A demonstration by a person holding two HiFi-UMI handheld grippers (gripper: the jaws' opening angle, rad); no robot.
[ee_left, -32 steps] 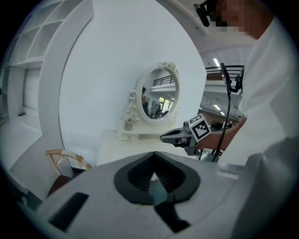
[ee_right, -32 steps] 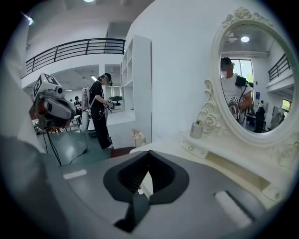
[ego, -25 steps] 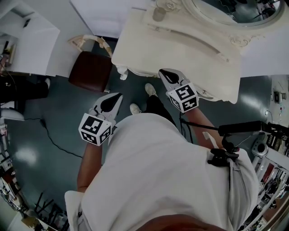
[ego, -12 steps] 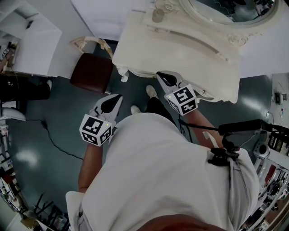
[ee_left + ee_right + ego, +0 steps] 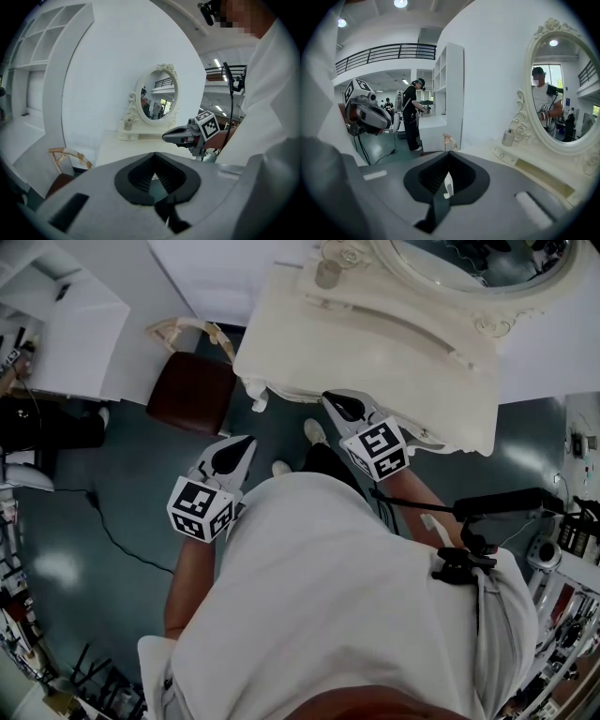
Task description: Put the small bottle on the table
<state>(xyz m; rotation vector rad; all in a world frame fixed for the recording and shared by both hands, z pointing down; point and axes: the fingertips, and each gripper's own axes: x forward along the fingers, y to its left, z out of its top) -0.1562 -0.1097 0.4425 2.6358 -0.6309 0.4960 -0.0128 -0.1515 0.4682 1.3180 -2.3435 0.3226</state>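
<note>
**Item.** The small bottle [image 5: 328, 271] stands upright at the back of the dressing table [image 5: 375, 352], on the raised ledge at the foot of the oval mirror [image 5: 469, 263], just beside the carved frame. It is pale, with a cap. Its material cannot be made out at this size.

**Handling, as judged.** Expect it to be light and rigid, probably smooth-sided, so it may slip or topple if nudged. It has a narrow foot, which makes tipping the main risk. Take it across the body below the cap, with your jaws level and square to it. Do not pinch the cap. Mind the mirror frame close beside it when you close.

**Grippers.** Your right gripper [image 5: 331, 398] has its jaws fully together with nothing between them. It hovers at the front edge of the table, well apart from the bottle. Your left gripper [image 5: 247, 440] also shows its jaws closed and empty. It hangs over the floor near the brown chair [image 5: 192, 390], touching nothing.

**Finding.** Neither gripper can accept the bottle as it stands. You must spread the jaws before you approach.
</note>
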